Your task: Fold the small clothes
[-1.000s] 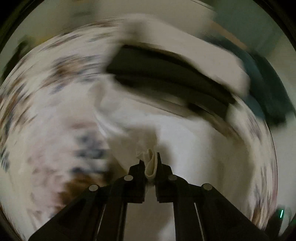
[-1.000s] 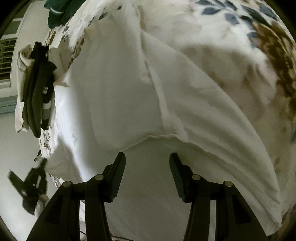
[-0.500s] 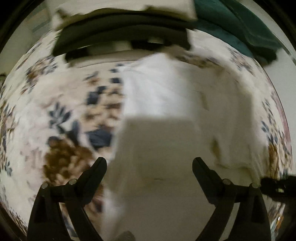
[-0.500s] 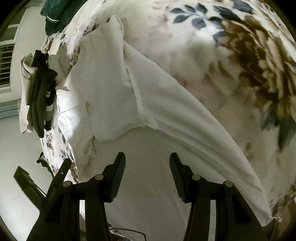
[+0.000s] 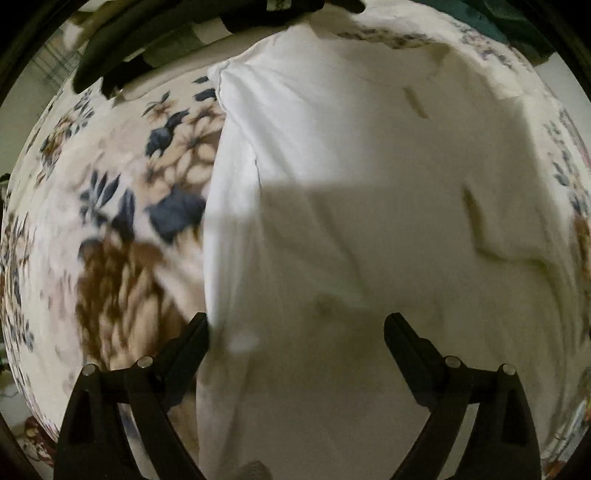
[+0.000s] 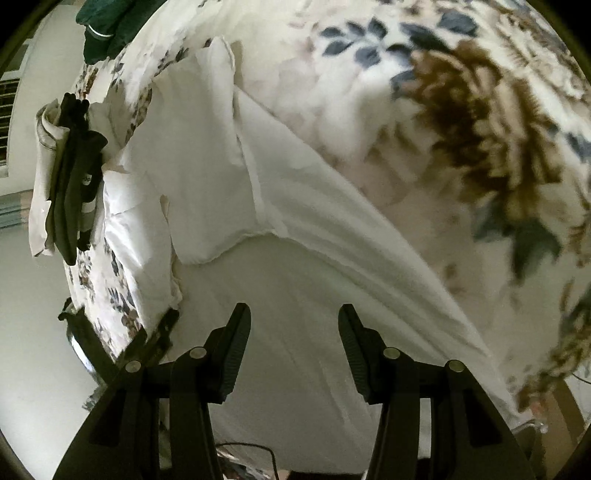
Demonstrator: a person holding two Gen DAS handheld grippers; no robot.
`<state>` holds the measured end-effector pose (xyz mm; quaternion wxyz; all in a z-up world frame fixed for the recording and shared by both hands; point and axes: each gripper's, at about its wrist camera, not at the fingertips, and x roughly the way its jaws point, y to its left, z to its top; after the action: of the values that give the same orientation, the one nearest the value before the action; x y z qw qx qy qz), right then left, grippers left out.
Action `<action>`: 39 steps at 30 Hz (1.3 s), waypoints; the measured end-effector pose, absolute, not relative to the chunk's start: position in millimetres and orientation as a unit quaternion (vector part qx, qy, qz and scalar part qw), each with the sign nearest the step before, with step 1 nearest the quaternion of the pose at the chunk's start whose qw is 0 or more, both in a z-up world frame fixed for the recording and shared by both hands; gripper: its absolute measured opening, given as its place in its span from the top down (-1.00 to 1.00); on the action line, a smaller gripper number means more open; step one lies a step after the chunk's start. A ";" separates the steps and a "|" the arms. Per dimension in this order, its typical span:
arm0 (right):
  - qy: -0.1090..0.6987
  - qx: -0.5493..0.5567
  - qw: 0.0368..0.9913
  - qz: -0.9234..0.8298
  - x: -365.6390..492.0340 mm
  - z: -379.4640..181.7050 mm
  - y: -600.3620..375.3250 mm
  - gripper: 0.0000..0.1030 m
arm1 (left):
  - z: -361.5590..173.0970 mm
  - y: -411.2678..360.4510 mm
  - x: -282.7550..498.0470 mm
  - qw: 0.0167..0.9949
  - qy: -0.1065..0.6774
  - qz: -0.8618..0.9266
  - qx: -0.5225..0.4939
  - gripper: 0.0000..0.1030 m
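Note:
A white garment [image 5: 351, 206] lies spread and partly folded on a floral bedspread [image 5: 110, 206]. In the right wrist view the same white garment [image 6: 288, 258] shows a folded flap with a hem edge across its middle. My left gripper [image 5: 295, 328] is open and empty, hovering low over the garment's near part. My right gripper [image 6: 293, 317] is open and empty, just above the garment's near edge. The left gripper [image 6: 147, 343] shows at the lower left of the right wrist view, by the bed's edge.
A stack of folded dark and cream clothes [image 6: 66, 177] sits at the far end of the bed, also at the top of the left wrist view [image 5: 155, 33]. A dark green garment [image 6: 107, 26] lies beyond it. The floral bedspread [image 6: 461, 122] extends right.
My left gripper let go of the white cloth it pinched, opened wide and now hovers closer over the garment. The right gripper stayed open and drew back slightly.

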<state>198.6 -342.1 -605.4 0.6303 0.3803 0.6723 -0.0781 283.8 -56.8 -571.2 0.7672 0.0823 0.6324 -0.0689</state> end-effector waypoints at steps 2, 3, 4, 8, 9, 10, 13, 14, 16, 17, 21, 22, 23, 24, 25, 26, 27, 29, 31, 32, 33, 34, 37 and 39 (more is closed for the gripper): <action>0.682 0.368 0.628 -0.072 196.2 -594.6 -351.1 0.00 | -554.7 -55.9 269.2 0.772 0.628 -0.068 0.073 -0.84; 0.687 0.363 0.626 -0.066 195.1 -590.5 -355.4 0.00 | -545.4 -56.3 262.0 0.775 0.625 -0.065 0.068 -0.84; 0.692 0.358 0.623 -0.060 194.0 -587.0 -358.8 0.00 | -536.0 -54.8 256.6 0.778 0.622 -0.062 0.065 -0.84; 0.724 0.317 0.613 -0.027 183.7 -571.3 -385.3 0.00 | -504.8 -71.9 221.2 0.786 0.613 -0.050 0.056 -0.84; 0.728 0.311 0.611 -0.020 181.5 -569.8 -393.4 0.00 | -501.6 -80.5 211.7 0.784 0.617 -0.045 0.055 -0.84; 0.733 0.305 0.608 -0.013 178.4 -568.4 -403.9 0.00 | -499.8 -90.1 207.5 0.777 0.626 -0.042 0.051 -0.84; 0.747 0.292 0.597 0.009 167.4 -570.1 -449.6 0.00 | -504.5 -136.5 180.0 0.750 0.659 -0.034 0.033 -0.84; 0.752 0.283 0.596 0.008 164.3 -571.7 -463.8 0.00 | -506.6 -150.3 172.2 0.740 0.671 -0.032 0.026 -0.84; 0.757 0.271 0.595 -0.005 154.6 -572.8 -500.4 0.00 | -519.4 -190.6 134.3 0.708 0.705 -0.035 -0.003 -0.84; 0.763 0.266 0.589 -0.011 148.0 -575.3 -522.5 0.00 | -527.3 -210.3 117.1 0.690 0.722 -0.038 -0.021 -0.84; 0.772 0.264 0.576 -0.035 128.0 -585.8 -582.5 0.00 | -561.9 -289.8 59.8 0.638 0.763 -0.066 -0.080 -0.83; 0.773 0.266 0.575 -0.039 125.6 -588.2 -594.1 0.00 | -568.7 -303.0 53.1 0.637 0.763 -0.070 -0.085 -0.83; 0.772 0.270 0.574 -0.044 124.2 -589.6 -605.5 0.00 | -577.3 -315.5 48.5 0.636 0.763 -0.072 -0.090 -0.78; 0.772 0.272 0.573 -0.045 124.1 -590.9 -615.0 0.00 | -586.1 -326.8 44.3 0.636 0.762 -0.073 -0.096 -0.70; 0.772 0.271 0.574 -0.044 125.3 -593.4 -620.5 0.00 | -593.9 -336.1 41.5 0.638 0.761 -0.069 -0.094 -0.29; 0.773 0.267 0.574 -0.039 127.8 -595.0 -626.5 0.00 | -601.6 -341.4 39.4 0.641 0.761 -0.061 -0.084 0.40; 0.774 0.263 0.575 -0.035 131.1 -596.3 -629.1 0.00 | -609.9 -347.8 38.4 0.645 0.761 -0.044 -0.062 0.62; 0.776 0.252 0.577 -0.022 143.2 -598.8 -630.0 0.00 | -610.1 -344.3 36.9 0.665 0.745 -0.015 -0.059 0.96; 0.776 0.246 0.580 0.000 163.9 -598.9 -619.3 0.00 | -595.9 -334.6 33.8 0.684 0.725 -0.011 -0.076 0.99; 0.775 0.243 0.583 0.017 180.7 -599.3 -616.1 0.00 | -583.9 -329.8 31.0 0.697 0.713 -0.012 -0.072 0.99; 0.775 0.241 0.584 0.030 192.5 -598.8 -608.5 0.00 | -572.7 -324.5 28.7 0.705 0.705 -0.013 -0.071 0.99; 0.774 0.237 0.585 0.052 212.5 -600.6 -600.8 0.00 | -562.8 -318.8 26.4 0.710 0.700 -0.014 -0.073 0.99; 0.765 0.224 0.595 0.104 270.7 -608.5 -571.4 0.00 | -536.3 -300.7 20.2 0.724 0.686 -0.008 -0.073 0.99; 0.755 0.221 0.603 0.134 310.1 -614.7 -554.2 0.00 | -520.1 -287.3 17.2 0.732 0.677 0.002 -0.077 0.99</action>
<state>310.1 -554.2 -614.7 0.6029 0.2211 0.7548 0.1338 17.2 -287.3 -520.1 0.7322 -0.0774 0.6767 0.0017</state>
